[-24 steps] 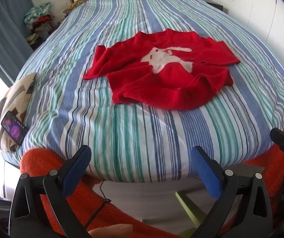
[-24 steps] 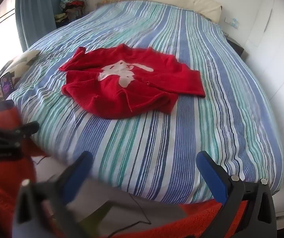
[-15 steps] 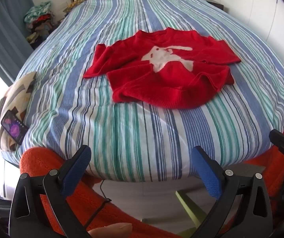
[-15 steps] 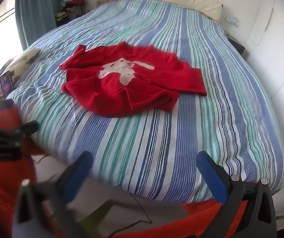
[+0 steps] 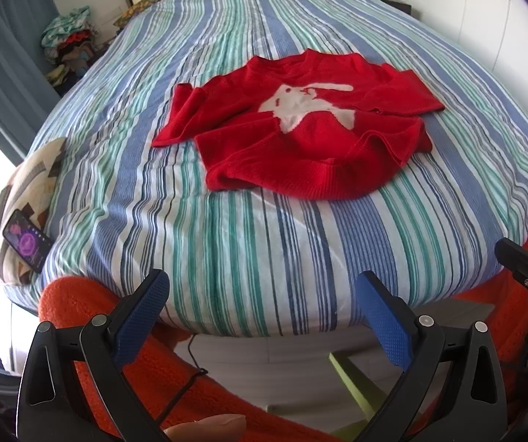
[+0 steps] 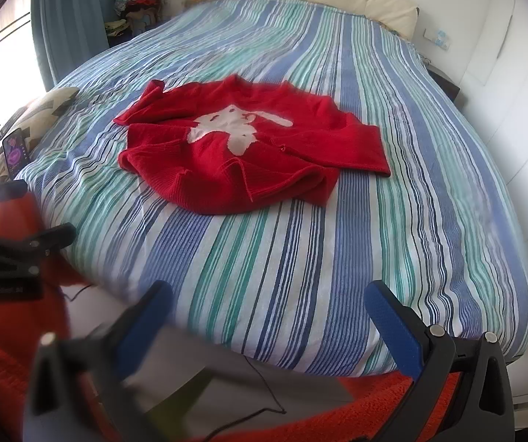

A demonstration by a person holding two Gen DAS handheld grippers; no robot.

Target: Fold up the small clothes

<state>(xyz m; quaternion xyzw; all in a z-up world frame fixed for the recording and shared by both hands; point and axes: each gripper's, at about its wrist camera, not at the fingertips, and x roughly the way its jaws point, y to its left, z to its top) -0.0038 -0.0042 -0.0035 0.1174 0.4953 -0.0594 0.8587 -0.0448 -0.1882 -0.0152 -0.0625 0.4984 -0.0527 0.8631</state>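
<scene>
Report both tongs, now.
Left tongs: open, empty, short of the red sweater.
Right tongs: open, empty.

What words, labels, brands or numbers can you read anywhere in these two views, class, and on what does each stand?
No text can be read.
Phone screen: purple graphic, any writing too small.
Left gripper body, seen in the right wrist view: white lettering, too blurred.
Red sweater: a white animal figure only, no words.
</scene>
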